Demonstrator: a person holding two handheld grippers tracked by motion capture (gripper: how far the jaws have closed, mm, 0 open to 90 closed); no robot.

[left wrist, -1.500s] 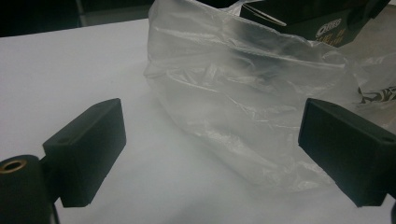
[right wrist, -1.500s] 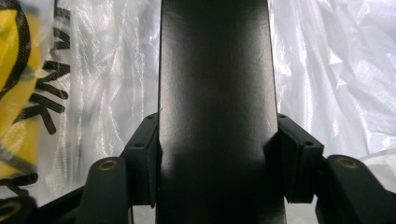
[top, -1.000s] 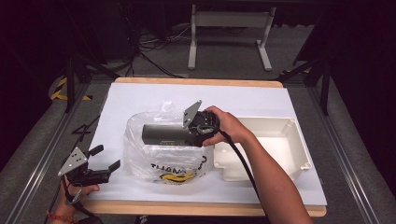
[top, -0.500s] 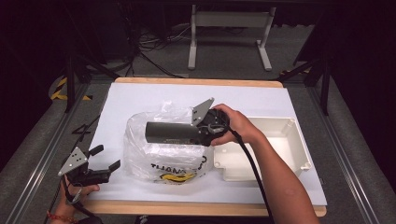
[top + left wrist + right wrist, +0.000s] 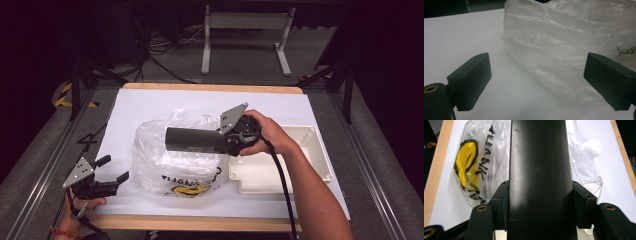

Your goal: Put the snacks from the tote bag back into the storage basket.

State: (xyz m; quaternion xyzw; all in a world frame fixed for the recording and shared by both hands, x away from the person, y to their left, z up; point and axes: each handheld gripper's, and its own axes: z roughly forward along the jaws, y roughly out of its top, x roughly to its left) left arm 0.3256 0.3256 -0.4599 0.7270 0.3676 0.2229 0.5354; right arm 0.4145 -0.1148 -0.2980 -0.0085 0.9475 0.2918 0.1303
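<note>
Tabletop [image 5: 150,105]: box [image 5: 192,139] between right hand-held gripper [image 5: 540,195] jaws

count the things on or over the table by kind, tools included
plastic bag: 1
white tray: 1
dark box, clamped in the right tool above the bag: 1
handheld tools, the right one and the left tool, which is open beside the bag: 2
total: 5

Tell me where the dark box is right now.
In the high view the dark box is held above the clear plastic bag, clamped in the right gripper, just left of the white tray.
</note>
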